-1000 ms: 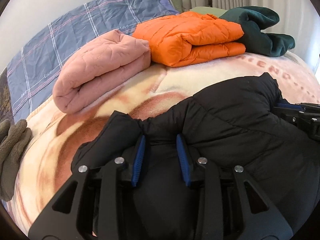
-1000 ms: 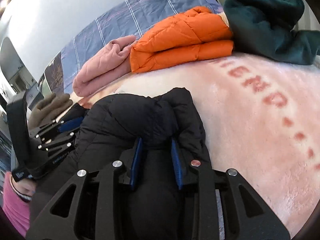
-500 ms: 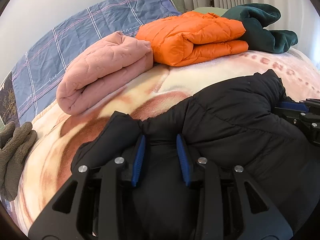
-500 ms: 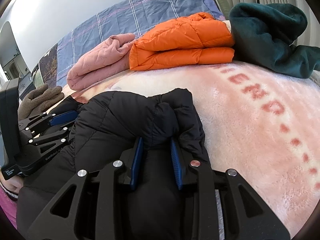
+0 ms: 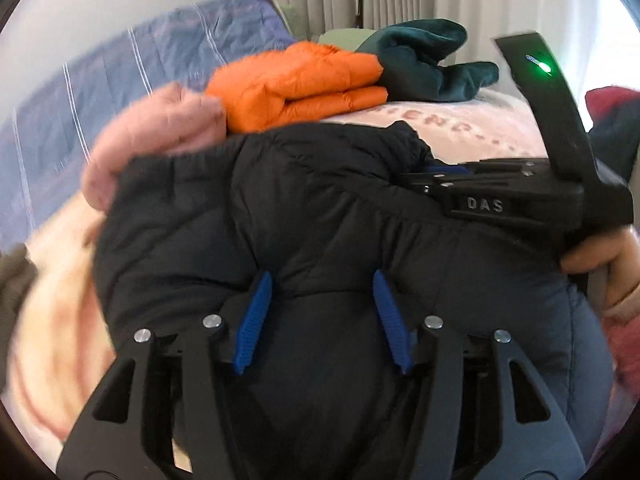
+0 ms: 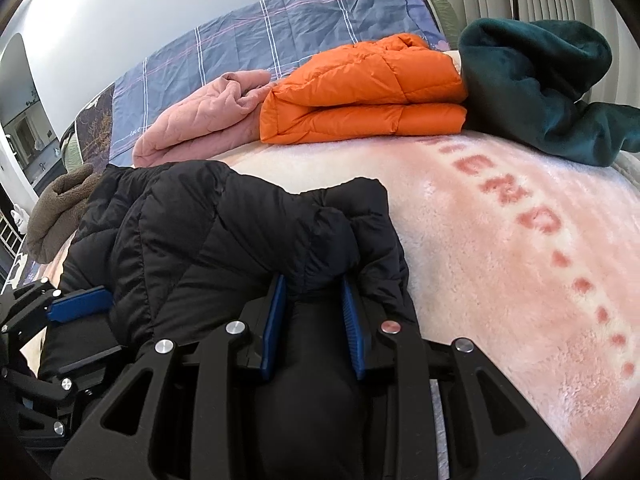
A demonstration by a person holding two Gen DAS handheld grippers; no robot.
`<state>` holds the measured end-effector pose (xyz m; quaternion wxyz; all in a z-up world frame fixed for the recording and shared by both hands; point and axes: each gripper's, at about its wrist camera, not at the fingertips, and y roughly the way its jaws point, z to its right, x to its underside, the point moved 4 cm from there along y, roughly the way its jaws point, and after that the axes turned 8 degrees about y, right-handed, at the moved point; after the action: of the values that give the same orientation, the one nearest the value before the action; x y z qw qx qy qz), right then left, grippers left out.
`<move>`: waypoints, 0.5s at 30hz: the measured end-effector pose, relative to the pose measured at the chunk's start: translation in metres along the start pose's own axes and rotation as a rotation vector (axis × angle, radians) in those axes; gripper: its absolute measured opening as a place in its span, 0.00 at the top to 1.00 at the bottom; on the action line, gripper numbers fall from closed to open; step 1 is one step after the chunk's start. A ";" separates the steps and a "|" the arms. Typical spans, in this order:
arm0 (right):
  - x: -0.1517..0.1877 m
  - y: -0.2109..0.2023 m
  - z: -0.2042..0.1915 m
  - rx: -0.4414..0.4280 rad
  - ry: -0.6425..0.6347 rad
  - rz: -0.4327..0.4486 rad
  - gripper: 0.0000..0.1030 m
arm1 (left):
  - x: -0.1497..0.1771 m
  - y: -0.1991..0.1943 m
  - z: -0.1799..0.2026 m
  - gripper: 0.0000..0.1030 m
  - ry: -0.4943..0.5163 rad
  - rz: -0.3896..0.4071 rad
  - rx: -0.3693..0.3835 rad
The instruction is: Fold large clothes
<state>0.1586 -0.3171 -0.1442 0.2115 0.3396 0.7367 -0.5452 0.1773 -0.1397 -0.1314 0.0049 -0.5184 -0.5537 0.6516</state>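
Black coat (image 6: pixel 224 232) half-folded mid-bed (image 6: pixel 500 280); right gripper (image 6: pixel 314 316) pinches it, left gripper (image 5: pixel 320 312) just opened, fabric between. Others folded.

The puffer jacket (image 6: pixel 224 232) lies on the bed (image 6: pixel 500 280), nearest the cameras. Behind the jacket a folded down coat (image 6: pixel 360 92) rests, a quilted garment (image 6: pixel 200 128) left of it (touching), a fleece garment (image 6: pixel 540 88) right. A plush bundle (image 6: pixel 60 208) sits left of the jacket.
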 end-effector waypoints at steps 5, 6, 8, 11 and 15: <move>-0.001 -0.002 -0.002 -0.008 -0.002 0.002 0.71 | 0.002 0.001 0.004 0.47 0.035 -0.005 -0.025; -0.002 -0.005 -0.002 -0.018 -0.002 0.005 0.70 | 0.003 0.001 0.006 0.47 0.039 -0.004 -0.028; -0.005 -0.017 0.000 -0.073 0.010 0.004 0.50 | 0.004 0.000 0.008 0.47 0.053 -0.005 -0.034; -0.013 -0.049 0.013 -0.168 0.071 0.028 0.30 | 0.006 0.000 0.008 0.47 0.059 -0.009 -0.036; -0.022 -0.072 0.038 -0.130 0.108 0.060 0.22 | 0.003 0.001 0.007 0.47 0.059 -0.008 -0.030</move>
<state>0.1187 -0.3717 -0.0935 0.2092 0.3760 0.7703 -0.4707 0.1718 -0.1437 -0.1356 0.0163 -0.5353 -0.5651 0.6276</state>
